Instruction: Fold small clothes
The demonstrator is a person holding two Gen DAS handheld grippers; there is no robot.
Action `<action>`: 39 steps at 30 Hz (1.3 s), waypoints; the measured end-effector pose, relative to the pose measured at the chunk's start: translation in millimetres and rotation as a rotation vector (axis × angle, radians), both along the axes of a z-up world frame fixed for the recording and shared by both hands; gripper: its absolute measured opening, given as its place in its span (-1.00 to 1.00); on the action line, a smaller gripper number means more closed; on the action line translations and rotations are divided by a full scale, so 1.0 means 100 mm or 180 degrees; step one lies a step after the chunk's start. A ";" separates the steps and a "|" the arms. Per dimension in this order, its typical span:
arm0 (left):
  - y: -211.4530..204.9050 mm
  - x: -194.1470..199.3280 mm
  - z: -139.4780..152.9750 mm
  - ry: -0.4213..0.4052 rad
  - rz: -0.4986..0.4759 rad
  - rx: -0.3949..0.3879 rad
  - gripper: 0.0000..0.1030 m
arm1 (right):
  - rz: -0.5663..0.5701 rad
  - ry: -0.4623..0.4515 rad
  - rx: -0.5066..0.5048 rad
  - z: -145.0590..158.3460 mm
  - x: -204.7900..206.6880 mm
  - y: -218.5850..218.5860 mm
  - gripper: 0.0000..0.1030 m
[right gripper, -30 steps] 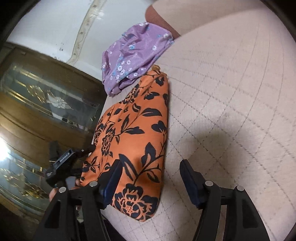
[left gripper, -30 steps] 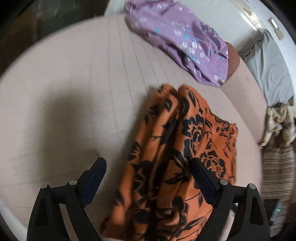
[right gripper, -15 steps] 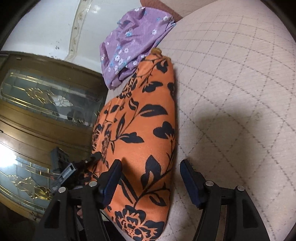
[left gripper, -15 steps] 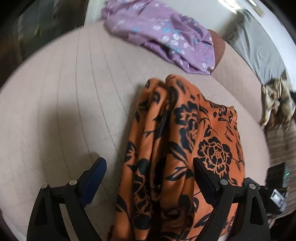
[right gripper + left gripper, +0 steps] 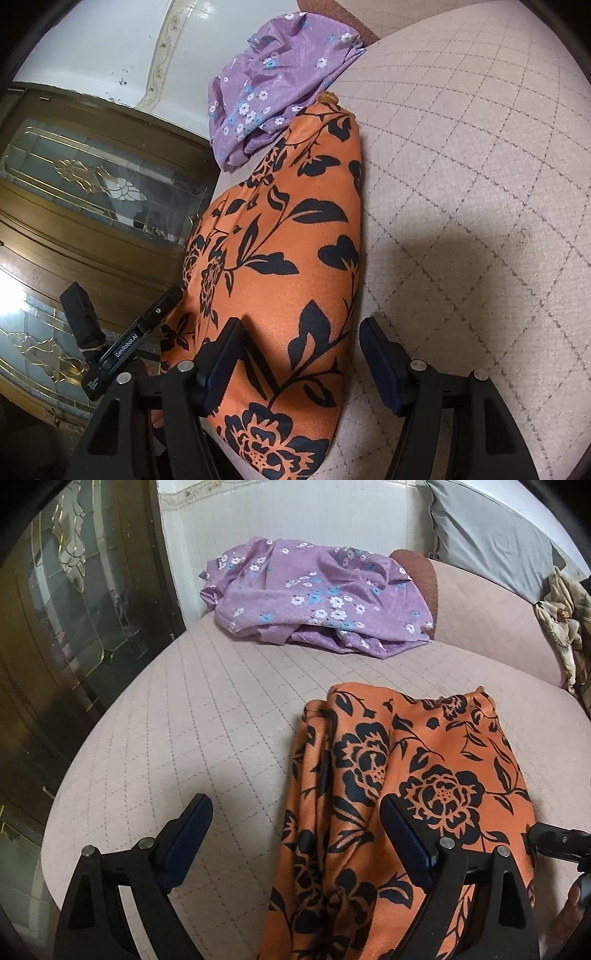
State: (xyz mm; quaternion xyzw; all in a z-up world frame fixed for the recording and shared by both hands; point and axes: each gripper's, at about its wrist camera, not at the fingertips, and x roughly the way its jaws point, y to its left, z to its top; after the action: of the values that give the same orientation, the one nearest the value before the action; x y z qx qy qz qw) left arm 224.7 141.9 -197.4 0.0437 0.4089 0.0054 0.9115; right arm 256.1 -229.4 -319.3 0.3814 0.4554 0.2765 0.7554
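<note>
An orange garment with black flowers (image 5: 424, 775) lies in a long folded strip on a pale quilted cushion (image 5: 184, 720). My left gripper (image 5: 295, 834) hovers open above the garment's near left edge, its right finger over the cloth and its left finger over bare cushion. In the right wrist view the same orange garment (image 5: 288, 258) runs away from me. My right gripper (image 5: 301, 363) stands open across its near end, the left finger over cloth and the right finger beside it, without pinching. A purple flowered garment (image 5: 317, 594) lies bunched at the far end.
A dark wooden door with patterned glass (image 5: 74, 590) stands left of the cushion. A grey pillow (image 5: 491, 539) and a crumpled beige cloth (image 5: 561, 616) sit at the back right. The left gripper's body (image 5: 122, 343) shows beside the garment in the right wrist view.
My left gripper has risen and rolled, so the purple garment and the door now show ahead. My right gripper slid closer along the orange garment, then held still. Both stayed open.
</note>
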 end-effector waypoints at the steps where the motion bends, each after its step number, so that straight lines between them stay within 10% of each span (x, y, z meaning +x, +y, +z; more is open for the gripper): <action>1: 0.00 0.00 0.01 -0.0014 0.0010 0.0020 0.79 | -0.0005 -0.0005 -0.0002 0.00 0.00 0.00 0.33; 13: -0.10 0.02 -0.05 0.0041 -0.0041 0.0053 0.79 | -0.0025 -0.0003 -0.0022 0.01 0.02 0.04 0.33; 25: 0.24 0.28 -0.36 0.0798 -0.0208 -0.1524 0.76 | -0.0107 0.0046 0.0139 -0.08 0.18 0.12 0.35; 39: 0.16 0.28 -0.53 0.1136 -0.0367 -0.1485 0.75 | -0.0214 -0.0066 -0.0099 -0.03 0.25 0.37 0.33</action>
State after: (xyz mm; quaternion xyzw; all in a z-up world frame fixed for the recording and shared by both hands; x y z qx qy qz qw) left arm 252.8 157.7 -250.6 -0.1435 0.5498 -0.1483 0.8095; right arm 280.7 -192.8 -321.9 0.3818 0.4388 0.2477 0.7748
